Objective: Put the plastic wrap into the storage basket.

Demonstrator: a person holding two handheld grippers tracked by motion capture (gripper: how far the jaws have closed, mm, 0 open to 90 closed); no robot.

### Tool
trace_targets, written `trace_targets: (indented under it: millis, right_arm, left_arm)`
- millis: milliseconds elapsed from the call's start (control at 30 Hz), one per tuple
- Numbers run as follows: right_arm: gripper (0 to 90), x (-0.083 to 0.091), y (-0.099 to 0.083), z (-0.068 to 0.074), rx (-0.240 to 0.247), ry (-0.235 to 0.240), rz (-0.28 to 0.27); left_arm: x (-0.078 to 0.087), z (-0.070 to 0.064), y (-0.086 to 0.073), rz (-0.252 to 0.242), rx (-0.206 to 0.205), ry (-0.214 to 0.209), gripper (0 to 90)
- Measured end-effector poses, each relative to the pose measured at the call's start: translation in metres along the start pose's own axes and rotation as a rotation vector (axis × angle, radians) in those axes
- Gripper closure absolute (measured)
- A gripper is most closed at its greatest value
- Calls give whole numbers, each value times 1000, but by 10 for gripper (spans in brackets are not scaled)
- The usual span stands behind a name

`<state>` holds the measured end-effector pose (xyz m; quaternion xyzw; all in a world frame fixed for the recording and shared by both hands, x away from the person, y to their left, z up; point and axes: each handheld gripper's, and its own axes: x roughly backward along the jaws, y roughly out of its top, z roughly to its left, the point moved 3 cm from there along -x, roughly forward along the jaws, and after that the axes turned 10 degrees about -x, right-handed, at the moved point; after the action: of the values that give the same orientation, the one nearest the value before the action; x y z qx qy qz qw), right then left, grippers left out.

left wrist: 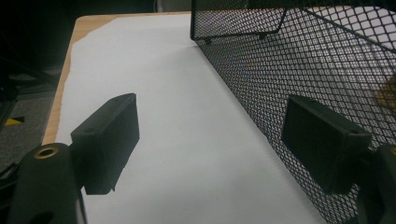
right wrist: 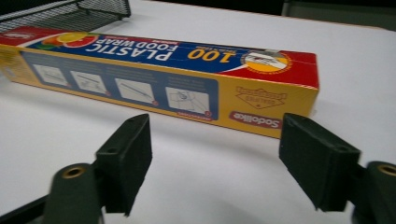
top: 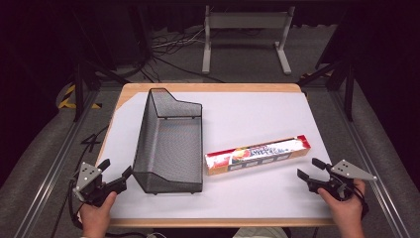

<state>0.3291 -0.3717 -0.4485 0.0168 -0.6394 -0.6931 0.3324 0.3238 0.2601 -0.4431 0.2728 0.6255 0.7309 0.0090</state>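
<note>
A long plastic food wrap box, yellow, blue and red, lies flat on the white table sheet, right of centre. In the right gripper view the wrap box lies just beyond the open jaws. A black wire mesh basket stands left of the box, empty inside. My left gripper is open at the basket's near left corner, and its right finger is close against the mesh wall. My right gripper is open, a short way in front of the box's right end.
The white sheet covers a wooden table. A grey metal stand and cables lie on the floor behind the table. Dark frame legs flank both far corners.
</note>
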Motion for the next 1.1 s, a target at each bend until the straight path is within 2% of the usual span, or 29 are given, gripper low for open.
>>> trace_targets:
  millis: [67,167,300,467,567,733,800,933,1100]
  right_arm:
    - [313,0,1,2,22,9,2]
    - [326,1,2,3,27,19,-2]
    - [356,3,3,4,39,22,4]
    - [468,6,9,9,65,68,7]
    - [510,8,12,11,72,80,12]
    - [576,10,16,14,61,97,16]
    - [641,10,19,20,45,103,34]
    - [771,7,26,32,73,123,80]
    - [900,3,34,47,77,200,112]
  left_arm:
    - [0,-1,1,-5,-4,-1,199]
    - [0,-2,2,-5,-14,-4,199]
    - [-1,-2,3,-12,-4,-5,199]
    - [-3,-2,4,-12,-1,-5,200]
    - [-2,-2,4,-12,-7,-4,200]
    - [-1,-2,3,-11,-1,3,200]
    - [-3,-2,3,-7,3,2,200]
    - [-4,-6,4,1,-17,0,200]
    - [-4,-6,4,-1,-21,1,201]
